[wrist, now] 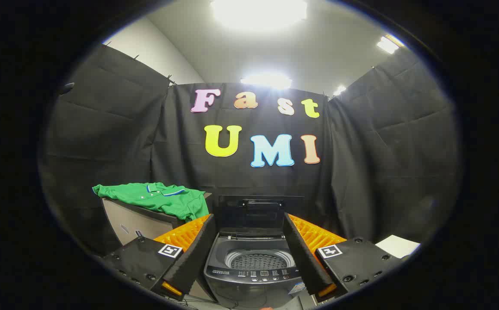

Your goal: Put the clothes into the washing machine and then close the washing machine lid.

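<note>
A green polo shirt (159, 199) lies draped over the top of a grey-brown cabinet (135, 224), ahead and to the left of my fingers. A small grey top-loading washing machine (254, 269) stands straight ahead between my fingers. Its dark lid (258, 213) is raised upright at the back, and the perforated drum (259, 260) shows bare inside. My gripper (249, 254) is open wide, with nothing between its black and orange fingers (191, 252). It hovers in front of the machine, apart from both machine and shirt.
Black cloth walls close the booth behind and on both sides. A white sheet (398, 245) lies low at the right, beyond the right finger. The machine's control panel (262, 273) faces me along the front rim.
</note>
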